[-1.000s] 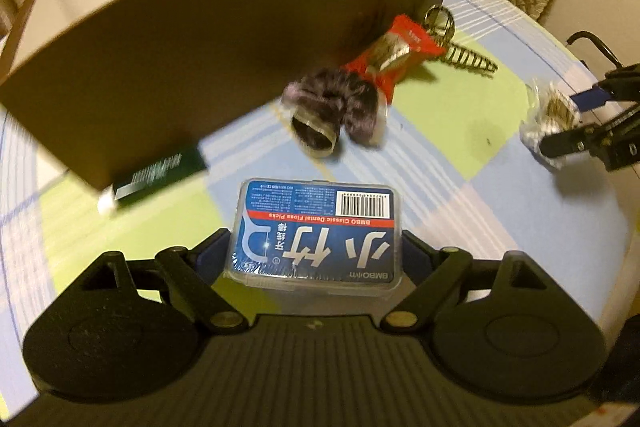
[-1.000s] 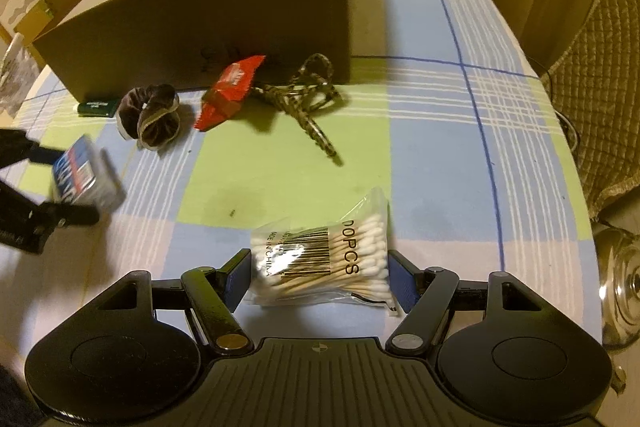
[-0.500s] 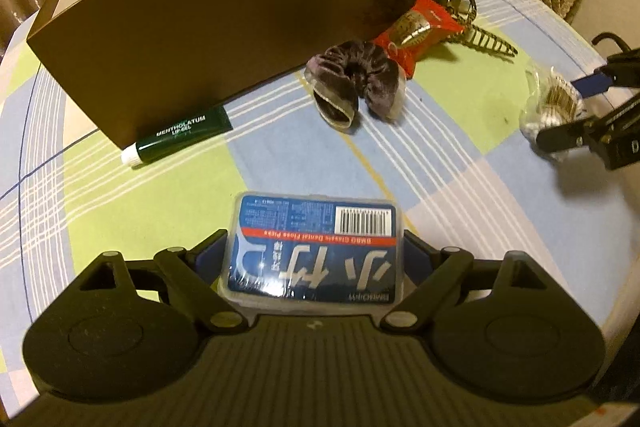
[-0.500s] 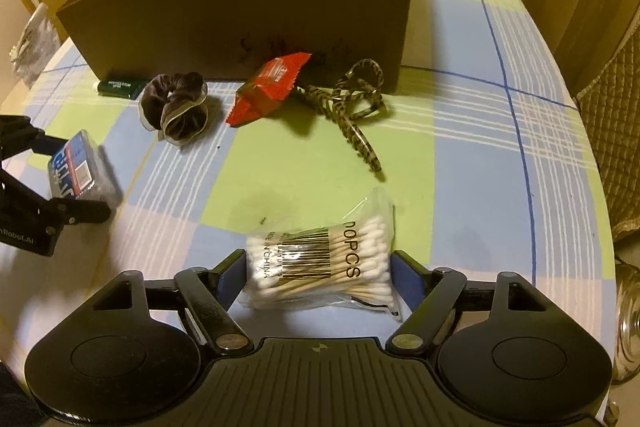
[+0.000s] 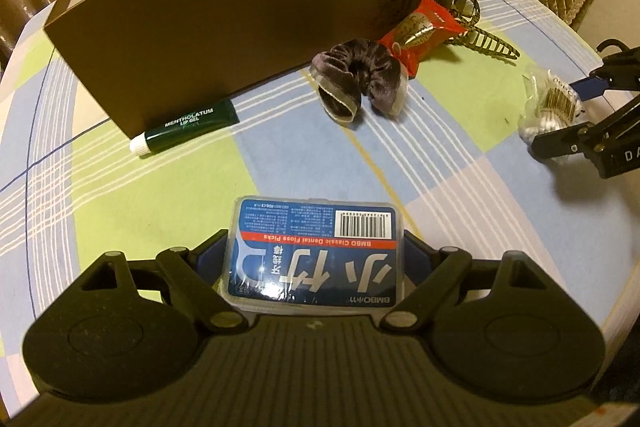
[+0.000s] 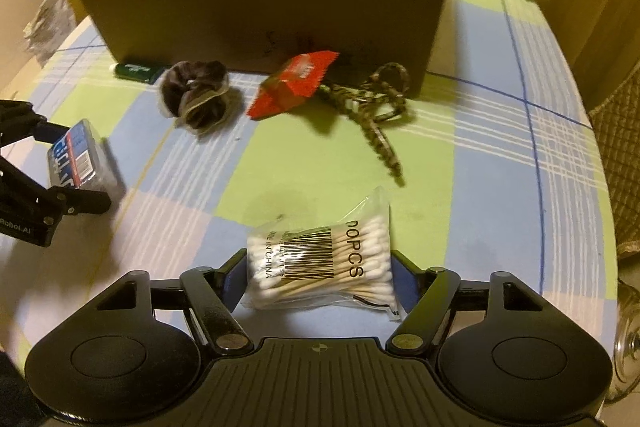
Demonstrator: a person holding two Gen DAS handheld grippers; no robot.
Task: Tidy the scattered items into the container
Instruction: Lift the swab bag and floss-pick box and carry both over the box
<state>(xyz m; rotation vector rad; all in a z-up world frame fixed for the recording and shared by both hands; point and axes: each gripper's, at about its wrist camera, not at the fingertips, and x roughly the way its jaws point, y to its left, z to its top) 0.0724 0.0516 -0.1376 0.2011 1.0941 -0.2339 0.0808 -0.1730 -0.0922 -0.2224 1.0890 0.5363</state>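
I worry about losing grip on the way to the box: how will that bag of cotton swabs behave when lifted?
The bag of cotton swabs is thin, glossy plastic, so probably slippery and squashy between the right gripper fingers. It looks light, with loose sticks inside, so it may sag or shift. Nothing looks fragile.

Each gripper is matte black plastic: a ribbed central body flanked by two rounded lobes with shallow oval discs, and angled link arms pinned with brass-coloured round screws. The left gripper (image 5: 314,259) and the right gripper (image 6: 320,273) carry blue pads inside their fingers. White lettering reading "Robot.AI" marks the left gripper's side in the right wrist view.
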